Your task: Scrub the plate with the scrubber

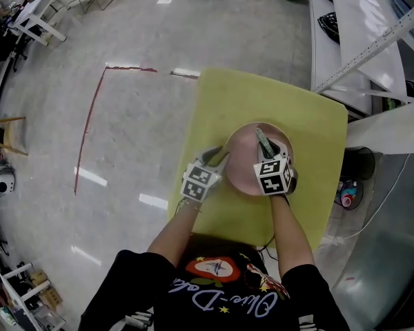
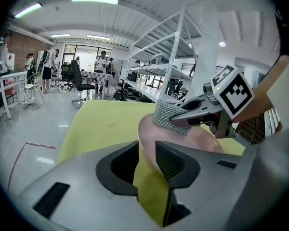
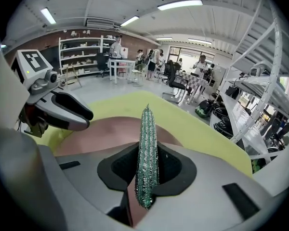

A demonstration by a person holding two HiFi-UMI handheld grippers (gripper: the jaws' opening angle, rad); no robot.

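A pink plate (image 1: 243, 165) lies on the yellow table (image 1: 297, 109). My left gripper (image 1: 221, 159) is at the plate's left rim. In the left gripper view the rim of the plate (image 2: 204, 141) passes between the jaws of this gripper (image 2: 147, 154), close to the right jaw, with a gap beside it, so the gripper is open. My right gripper (image 1: 265, 150) is over the plate, shut on a glittery green scrubber (image 1: 263, 141). The scrubber (image 3: 147, 143) stands up between the jaws of the right gripper (image 3: 147, 172), above the plate (image 3: 101, 134).
A metal shelving rack (image 1: 372, 40) stands to the right of the table. Red tape (image 1: 90, 116) marks the shiny floor on the left. Chairs, desks and people (image 3: 156, 57) are far off in the room.
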